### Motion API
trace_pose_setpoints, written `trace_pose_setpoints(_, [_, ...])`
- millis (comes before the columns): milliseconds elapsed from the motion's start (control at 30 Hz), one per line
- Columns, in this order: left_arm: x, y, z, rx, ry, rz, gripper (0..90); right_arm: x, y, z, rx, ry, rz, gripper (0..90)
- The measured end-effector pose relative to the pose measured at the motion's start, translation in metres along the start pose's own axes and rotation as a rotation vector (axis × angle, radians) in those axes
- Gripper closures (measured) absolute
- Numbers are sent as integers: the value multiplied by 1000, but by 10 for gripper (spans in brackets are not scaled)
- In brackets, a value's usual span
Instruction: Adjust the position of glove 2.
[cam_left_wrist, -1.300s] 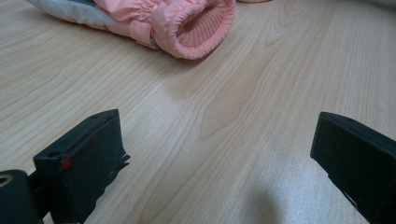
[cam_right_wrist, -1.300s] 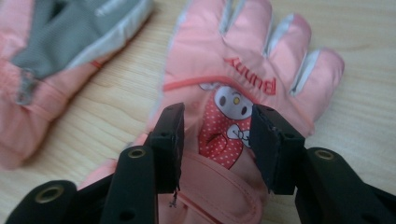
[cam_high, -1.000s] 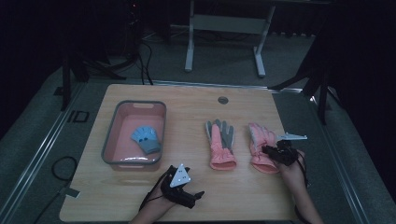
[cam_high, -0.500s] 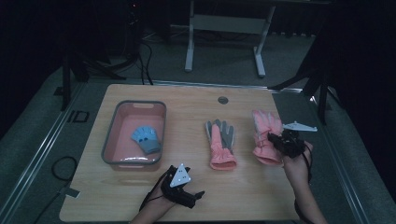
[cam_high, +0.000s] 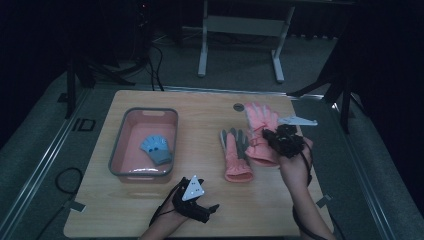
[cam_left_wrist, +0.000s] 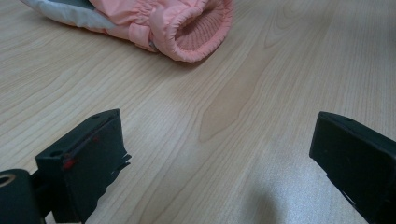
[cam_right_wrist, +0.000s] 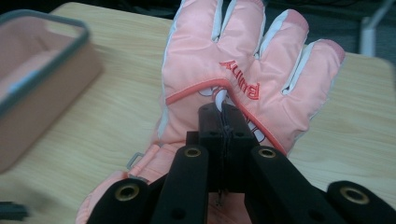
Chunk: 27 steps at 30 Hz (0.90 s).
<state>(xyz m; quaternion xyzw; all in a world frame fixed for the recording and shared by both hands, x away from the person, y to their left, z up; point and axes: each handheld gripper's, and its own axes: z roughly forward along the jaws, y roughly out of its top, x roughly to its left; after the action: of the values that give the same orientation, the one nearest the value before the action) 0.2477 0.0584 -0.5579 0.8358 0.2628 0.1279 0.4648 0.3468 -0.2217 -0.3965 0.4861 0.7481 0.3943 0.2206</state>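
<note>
One pink glove (cam_right_wrist: 243, 79) is pinched at the back of its hand by the right gripper (cam_right_wrist: 223, 119), whose jaws are pressed together on the fabric below the red lettering. In the high view this glove (cam_high: 260, 131) is seen raised off the table (cam_high: 210, 107), fingers pointing away from the person, held over the table's right part. Just beside it, to its left, a second pink glove (cam_high: 236, 159) with a grey palm is laid flat on the wood. Farther left of the held glove, a pink tray (cam_high: 116, 150) with a grey rim is seen, and a small blue glove (cam_high: 156, 149) is lying inside it. Near the table's front edge, well apart from the held glove, the left gripper (cam_high: 202, 212) is rested with its jaws spread wide and nothing between them.
</note>
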Motion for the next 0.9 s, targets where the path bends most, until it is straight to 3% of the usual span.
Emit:
trace_pose_setpoints(100, [-1, 0, 0, -1, 0, 2, 35, 19, -3, 11, 19, 36, -3, 886])
trace_pose_setpoints(233, [-2, 0, 0, 2, 3, 8, 34, 32, -10, 26, 49, 38, -10, 885])
trace_pose_setpoints(567, [-1, 1, -2, 2, 21, 11, 34, 31, -35, 60, 135, 2, 21, 884])
trace_pose_setpoints(900, [-1, 1, -1, 6, 20, 4, 33, 40, -48, 84, 191, -11, -16, 880])
